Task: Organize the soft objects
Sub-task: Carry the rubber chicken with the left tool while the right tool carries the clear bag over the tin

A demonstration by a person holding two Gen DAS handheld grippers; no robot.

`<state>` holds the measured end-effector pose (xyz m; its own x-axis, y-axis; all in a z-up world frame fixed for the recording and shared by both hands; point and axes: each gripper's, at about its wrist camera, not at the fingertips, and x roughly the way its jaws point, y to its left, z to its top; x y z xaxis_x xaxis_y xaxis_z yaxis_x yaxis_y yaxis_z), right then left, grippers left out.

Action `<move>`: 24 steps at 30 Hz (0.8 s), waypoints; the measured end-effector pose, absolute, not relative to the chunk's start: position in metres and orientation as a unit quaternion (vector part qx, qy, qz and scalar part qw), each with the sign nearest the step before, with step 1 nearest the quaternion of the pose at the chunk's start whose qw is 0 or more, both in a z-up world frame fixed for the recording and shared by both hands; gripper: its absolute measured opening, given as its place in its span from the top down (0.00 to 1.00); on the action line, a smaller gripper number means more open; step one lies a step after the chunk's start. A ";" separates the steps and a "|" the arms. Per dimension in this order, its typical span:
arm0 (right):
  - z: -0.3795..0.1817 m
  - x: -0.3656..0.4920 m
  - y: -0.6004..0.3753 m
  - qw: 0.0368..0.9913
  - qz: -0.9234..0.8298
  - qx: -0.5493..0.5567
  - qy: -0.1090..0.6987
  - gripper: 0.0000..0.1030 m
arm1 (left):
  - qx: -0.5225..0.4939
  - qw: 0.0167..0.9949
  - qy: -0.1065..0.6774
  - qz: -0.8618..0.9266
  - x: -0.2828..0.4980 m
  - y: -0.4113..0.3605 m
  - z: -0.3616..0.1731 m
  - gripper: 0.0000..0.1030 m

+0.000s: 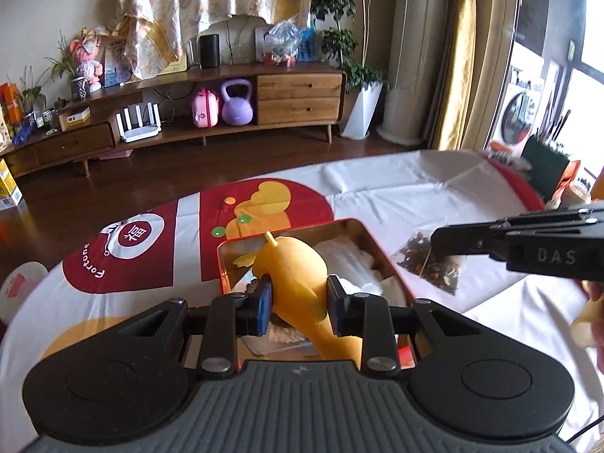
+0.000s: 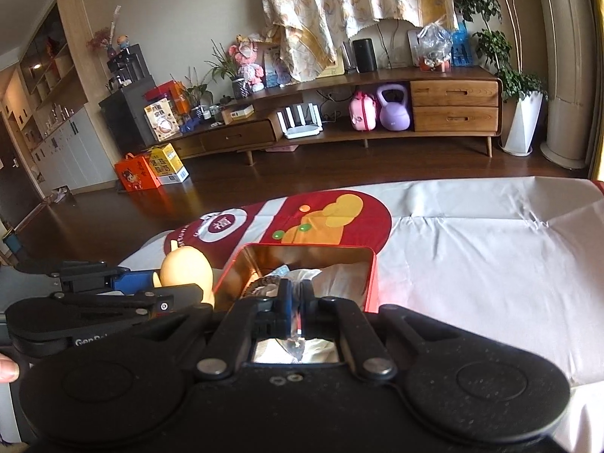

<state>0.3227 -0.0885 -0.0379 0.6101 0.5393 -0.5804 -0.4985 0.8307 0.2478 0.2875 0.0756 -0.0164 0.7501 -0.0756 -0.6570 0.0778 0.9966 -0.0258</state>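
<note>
Bright daylight from window [image 1: 589, 87]; fisheye-bent edges, mild blur.

Both grippers' fingers [image 1: 264, 298] closed.

Both wrist views look down, close, sharing the red tin [image 1: 351, 226] – apparently – and sideboard [image 2: 453, 105].

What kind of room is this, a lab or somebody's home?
It looks like a home living room: a long wooden media cabinet against the wall with plush toys on top, potted plants in the corner, and patterned curtains.
</note>
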 end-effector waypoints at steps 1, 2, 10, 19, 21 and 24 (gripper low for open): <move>-0.041 0.326 -0.088 0.896 0.288 0.030 0.336 0.97 | 0.007 0.934 0.355 -0.040 0.292 0.076 -0.020 0.72; -0.044 0.328 -0.086 0.896 0.287 0.030 0.338 0.97 | 0.012 0.932 0.361 -0.038 0.298 0.075 -0.024 0.72; -0.064 0.349 -0.074 0.893 0.284 0.022 0.348 0.97 | 0.034 0.919 0.391 -0.035 0.327 0.074 -0.051 0.72; -0.086 0.369 -0.063 0.890 0.277 0.023 0.362 0.97 | 0.025 0.911 0.410 -0.037 0.346 0.072 -0.073 0.72; -0.092 0.370 -0.061 0.888 0.278 0.020 0.367 0.97 | 0.024 0.910 0.413 -0.038 0.349 0.072 -0.078 0.72; -0.099 0.372 -0.059 0.885 0.278 0.016 0.374 0.96 | 0.020 0.907 0.419 -0.042 0.352 0.071 -0.084 0.72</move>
